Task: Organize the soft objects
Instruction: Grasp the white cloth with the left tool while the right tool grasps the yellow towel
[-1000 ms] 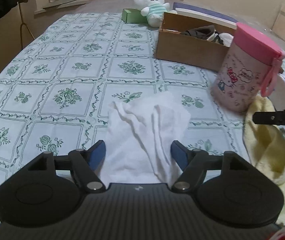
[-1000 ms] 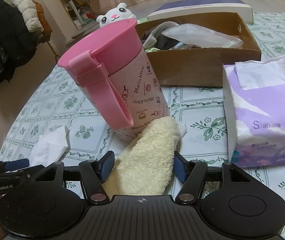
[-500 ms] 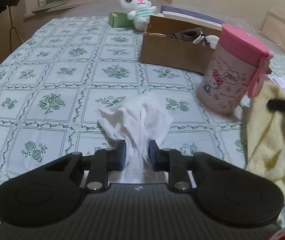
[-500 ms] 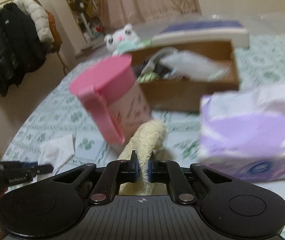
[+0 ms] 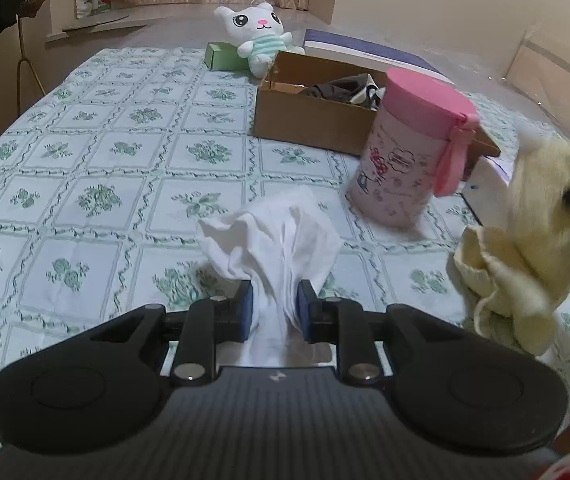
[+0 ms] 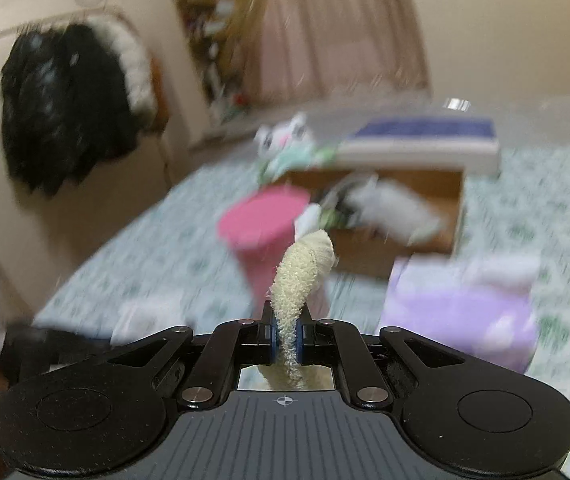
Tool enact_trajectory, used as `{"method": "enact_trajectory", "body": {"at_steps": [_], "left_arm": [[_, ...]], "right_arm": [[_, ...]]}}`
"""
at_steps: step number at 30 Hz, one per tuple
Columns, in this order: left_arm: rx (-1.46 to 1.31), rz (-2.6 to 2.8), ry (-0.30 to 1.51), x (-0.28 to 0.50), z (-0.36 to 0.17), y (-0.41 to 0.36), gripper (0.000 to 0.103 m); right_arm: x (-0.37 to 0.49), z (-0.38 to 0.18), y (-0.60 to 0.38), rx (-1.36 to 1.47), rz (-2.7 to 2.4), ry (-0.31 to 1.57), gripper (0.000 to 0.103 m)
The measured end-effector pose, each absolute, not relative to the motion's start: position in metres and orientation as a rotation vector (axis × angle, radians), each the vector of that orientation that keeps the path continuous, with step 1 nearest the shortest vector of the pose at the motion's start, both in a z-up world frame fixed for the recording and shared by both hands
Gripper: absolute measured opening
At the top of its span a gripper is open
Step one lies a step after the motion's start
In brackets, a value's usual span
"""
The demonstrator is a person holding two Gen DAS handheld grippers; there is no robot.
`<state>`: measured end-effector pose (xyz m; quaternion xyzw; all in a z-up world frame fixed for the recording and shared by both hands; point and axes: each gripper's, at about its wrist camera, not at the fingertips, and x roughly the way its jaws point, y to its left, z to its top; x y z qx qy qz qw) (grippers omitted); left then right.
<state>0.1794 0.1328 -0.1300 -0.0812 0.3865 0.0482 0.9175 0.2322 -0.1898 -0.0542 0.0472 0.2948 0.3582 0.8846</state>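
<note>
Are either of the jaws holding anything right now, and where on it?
Both are. The left gripper pinches the white cloth at a bunched near edge; the right gripper clamps the cream towel near one end.

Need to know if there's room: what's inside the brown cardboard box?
The brown cardboard box holds dark crumpled clothing and some white fabric. The tall pink-lidded cup hides its right end; the bottom isn't visible.

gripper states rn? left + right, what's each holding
Left gripper: closed on the white cloth, part lifted off the tablecloth.
Right gripper: closed on the yellow towel, raised clear of the table.
</note>
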Motion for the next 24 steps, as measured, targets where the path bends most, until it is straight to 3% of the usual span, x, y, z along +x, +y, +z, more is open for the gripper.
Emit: {"method": "enact_trajectory", "body": {"at_steps": [9, 16, 17, 18, 20, 24], "left_arm": [[-0.184, 0.072, 0.810, 0.164, -0.127, 0.122, 0.020], [-0.194, 0.059, 0.830, 0.164, -0.132, 0.115, 0.020], [-0.192, 0.059, 0.831, 0.164, -0.133, 0.115, 0.020], [-0.191, 0.059, 0.831, 0.165, -0.133, 0.115, 0.020], [-0.192, 0.059, 0.833, 0.166, -0.134, 0.115, 0.020], [-0.195, 0.060, 0.835, 0.168, -0.135, 0.116, 0.020]], "right_arm": [[0.222, -0.116, -0.191, 0.117, 0.724, 0.936, 0.009], [0.243, -0.124, -0.189, 0.142, 0.643, 0.983, 0.011], [0.242, -0.121, -0.187, 0.121, 0.639, 0.965, 0.020], [0.240, -0.117, -0.185, 0.094, 0.639, 0.934, 0.042], [0.233, -0.112, -0.184, 0.023, 0.606, 0.870, 0.072], [0.229, -0.116, -0.189, 0.003, 0.518, 0.814, 0.075]]}}
